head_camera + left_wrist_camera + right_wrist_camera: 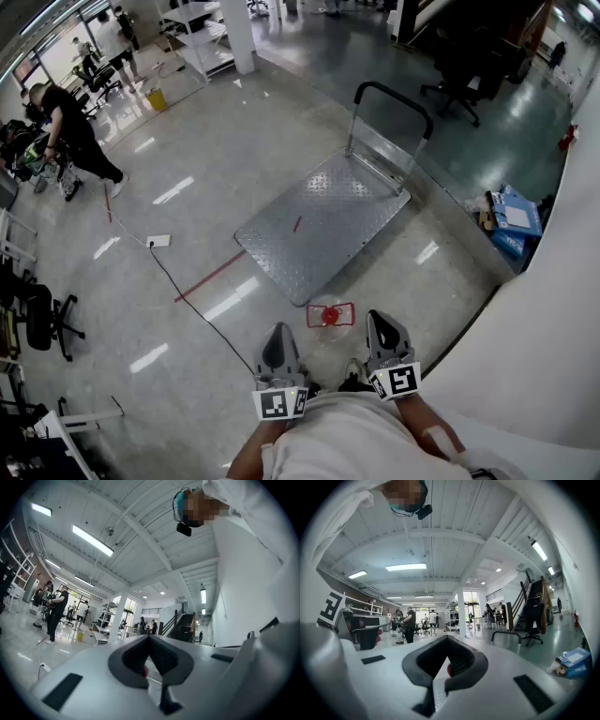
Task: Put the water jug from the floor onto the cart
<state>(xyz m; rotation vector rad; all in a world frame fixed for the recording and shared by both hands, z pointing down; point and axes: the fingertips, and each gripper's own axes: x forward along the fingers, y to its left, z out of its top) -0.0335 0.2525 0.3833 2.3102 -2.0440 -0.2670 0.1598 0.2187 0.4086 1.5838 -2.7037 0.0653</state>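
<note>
The water jug stands on the floor just in front of the cart's near corner; from above I see its red cap and red carrying handle. The cart is a bare metal platform with a black push handle at its far end. My left gripper and right gripper hover level on either side of the jug, a little nearer to me, both shut with nothing in them. A speck of red shows through the closed jaws of the left gripper and of the right gripper.
A black cable and white power strip lie on the floor at left, beside a red tape line. Blue boxes sit at right near a white wall. A person bends over at far left.
</note>
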